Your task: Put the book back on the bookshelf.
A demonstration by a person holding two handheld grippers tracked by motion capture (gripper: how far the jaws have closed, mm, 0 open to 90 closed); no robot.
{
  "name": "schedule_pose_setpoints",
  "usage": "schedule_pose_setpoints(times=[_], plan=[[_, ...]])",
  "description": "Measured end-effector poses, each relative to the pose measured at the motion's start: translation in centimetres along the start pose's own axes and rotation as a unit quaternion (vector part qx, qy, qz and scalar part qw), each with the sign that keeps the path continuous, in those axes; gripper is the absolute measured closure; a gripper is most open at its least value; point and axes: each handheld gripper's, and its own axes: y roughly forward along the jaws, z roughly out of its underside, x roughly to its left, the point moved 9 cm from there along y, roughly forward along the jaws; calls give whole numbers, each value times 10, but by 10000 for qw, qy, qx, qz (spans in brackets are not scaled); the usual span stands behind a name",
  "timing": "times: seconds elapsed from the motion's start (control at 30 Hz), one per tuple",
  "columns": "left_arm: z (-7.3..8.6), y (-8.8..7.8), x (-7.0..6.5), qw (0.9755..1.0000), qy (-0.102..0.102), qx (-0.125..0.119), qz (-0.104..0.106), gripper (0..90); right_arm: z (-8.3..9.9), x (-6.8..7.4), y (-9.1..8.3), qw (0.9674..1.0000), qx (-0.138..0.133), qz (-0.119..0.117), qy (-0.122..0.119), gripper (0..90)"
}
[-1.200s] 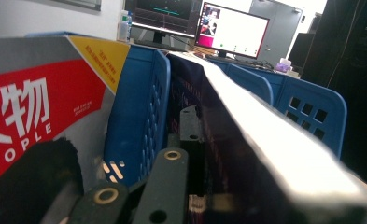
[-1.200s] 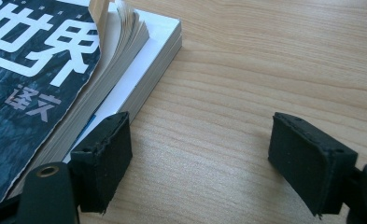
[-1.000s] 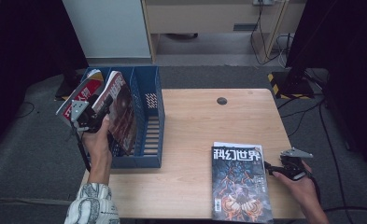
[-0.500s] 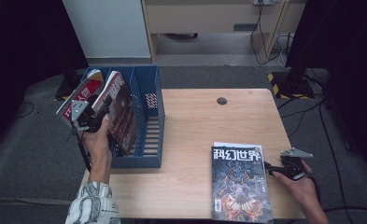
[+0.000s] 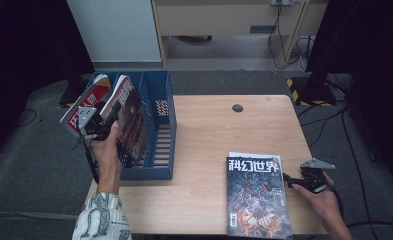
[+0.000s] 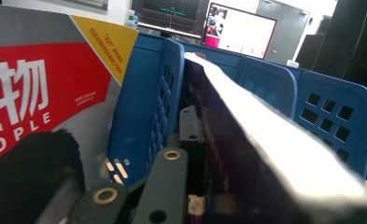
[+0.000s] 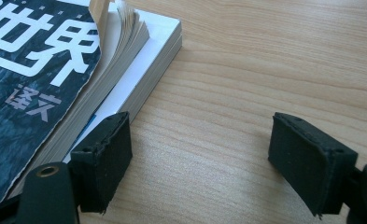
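The left claw is pinched tight on a dark magazine that stands tilted in the blue file rack at the left edge of the tabletop. A red magazine leans in the slot beside it. The right claw is open, empty, low on the wood, just beside the right edge of a black magazine lying flat.

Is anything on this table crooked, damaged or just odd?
Slightly: the dark magazine lying near the right gripper has its cover curling up off the pages at one corner. In the blue rack, the red magazine leans outward.
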Motion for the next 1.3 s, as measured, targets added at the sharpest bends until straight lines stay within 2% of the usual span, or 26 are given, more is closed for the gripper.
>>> schedule_pose_setpoints(times=[0.47, 0.6, 0.87, 1.1, 1.3], plan=[[4, 3, 5, 10000, 2, -39, -62, 835, 0, 0, 0, 10000, 1, -2, -2, 216], [6, 3, 5, 10000, -55, -46, -57, 834, 0, 0, 0, 10000, 2, -2, -2, 216], [8, 2, 6, 9999, -100, -1, -80, 829, 0, 0, 0, 10000, 2, -2, 1, 216], [9, 1, 6, 9998, 19, 73, -198, 818, 0, 0, 0, 10000, 3, 0, 2, 216], [15, -2, 8, 9995, -39, 170, -249, 790, 0, 0, 0, 10000, 1, 2, 3, 216]])
